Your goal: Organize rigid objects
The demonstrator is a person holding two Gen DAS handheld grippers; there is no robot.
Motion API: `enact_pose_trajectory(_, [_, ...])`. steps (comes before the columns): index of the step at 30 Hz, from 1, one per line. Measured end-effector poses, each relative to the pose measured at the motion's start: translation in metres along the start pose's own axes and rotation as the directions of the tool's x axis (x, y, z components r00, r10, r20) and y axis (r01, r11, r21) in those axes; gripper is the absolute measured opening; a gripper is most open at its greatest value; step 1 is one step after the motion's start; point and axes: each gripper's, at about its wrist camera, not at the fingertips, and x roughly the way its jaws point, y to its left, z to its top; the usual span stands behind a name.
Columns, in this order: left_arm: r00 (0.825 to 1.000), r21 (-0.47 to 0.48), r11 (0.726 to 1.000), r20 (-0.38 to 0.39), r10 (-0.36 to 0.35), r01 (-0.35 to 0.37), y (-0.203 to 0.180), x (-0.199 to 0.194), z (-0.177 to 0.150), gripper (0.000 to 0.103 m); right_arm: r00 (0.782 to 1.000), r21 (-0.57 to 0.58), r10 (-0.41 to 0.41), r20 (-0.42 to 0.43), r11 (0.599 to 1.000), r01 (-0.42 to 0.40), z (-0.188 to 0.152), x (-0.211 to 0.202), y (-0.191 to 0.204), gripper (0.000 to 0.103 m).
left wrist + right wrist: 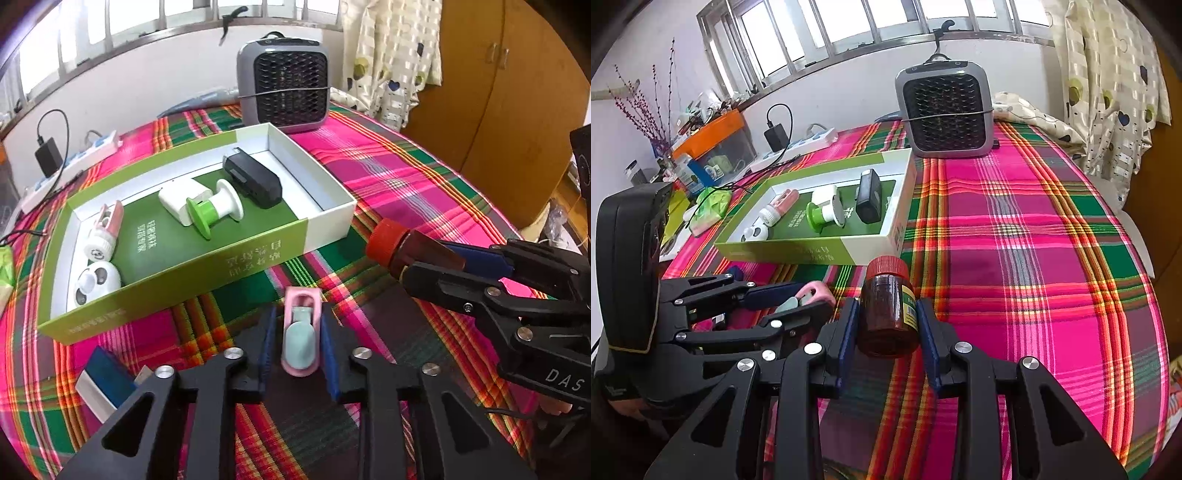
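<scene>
My left gripper (299, 315) is shut on a pink clip with a pale blue tab (298, 343), its blue pads (269, 339) on either side, low over the plaid cloth. From the right wrist view the same left gripper (798, 295) holds the pink clip (816, 290). My right gripper (888, 317) is shut on a brown jar with a red lid (888, 306), held just above the cloth. That jar (417, 247) sits to the right of the open green and white box (325, 225). The box holds a black device (255, 177), a white block (181, 197), a green and white spool (214, 210) and two small white items.
A grey fan heater (284, 85) stands behind the box. A power strip with a black charger (48, 155) lies at the back left. A blue and white flat item (103, 384) lies near my left gripper. A wooden wardrobe (498, 92) and curtain stand at the right.
</scene>
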Motion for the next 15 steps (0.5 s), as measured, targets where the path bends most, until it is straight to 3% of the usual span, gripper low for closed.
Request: enact_pose_trajectory(15, [1.000,-0.037,0.999,0.011,-0.016,0.017,0.0012,-0.0069,-0.0062,0.017,1.000,-0.006,0.004,-0.005,1.000,-0.004,-0.0010,0.0015,0.0017,0.033])
